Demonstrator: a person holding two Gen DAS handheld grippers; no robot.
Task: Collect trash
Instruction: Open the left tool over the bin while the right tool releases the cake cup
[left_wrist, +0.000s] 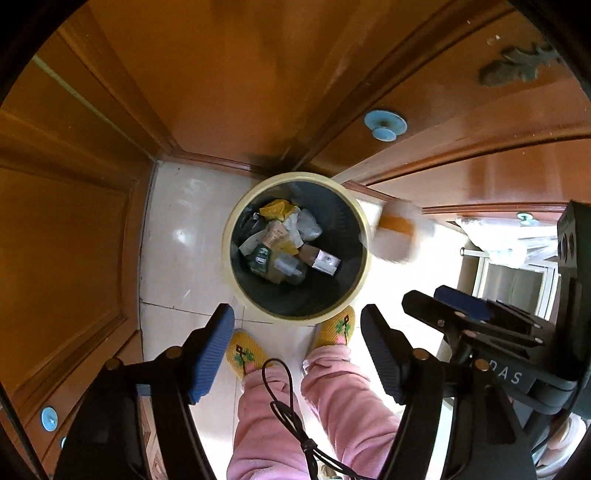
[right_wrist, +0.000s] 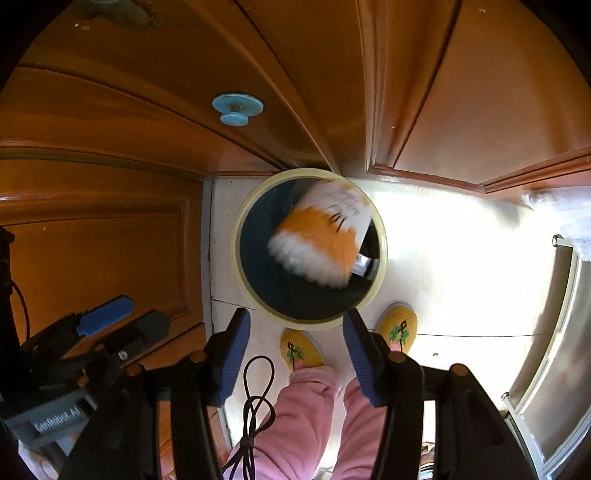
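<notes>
Your left tool (left_wrist: 297, 345) and right tool (right_wrist: 295, 349) both stood released, nothing between the pads. "DAS" showed at lower right of the left view, "GenRobot.AI" at lower left of the right. Mid-frame, the blurred orange-and-white packet (right_wrist: 321, 240) hung over the bin (right_wrist: 243, 266) cornered against wooden panels, bare floor (right_wrist: 443, 258) to its right.

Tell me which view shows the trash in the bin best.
Left wrist view: the trash lies unobstructed in the bin. In the right wrist view a blurred orange-and-white packet covers nearly all of it.
</notes>
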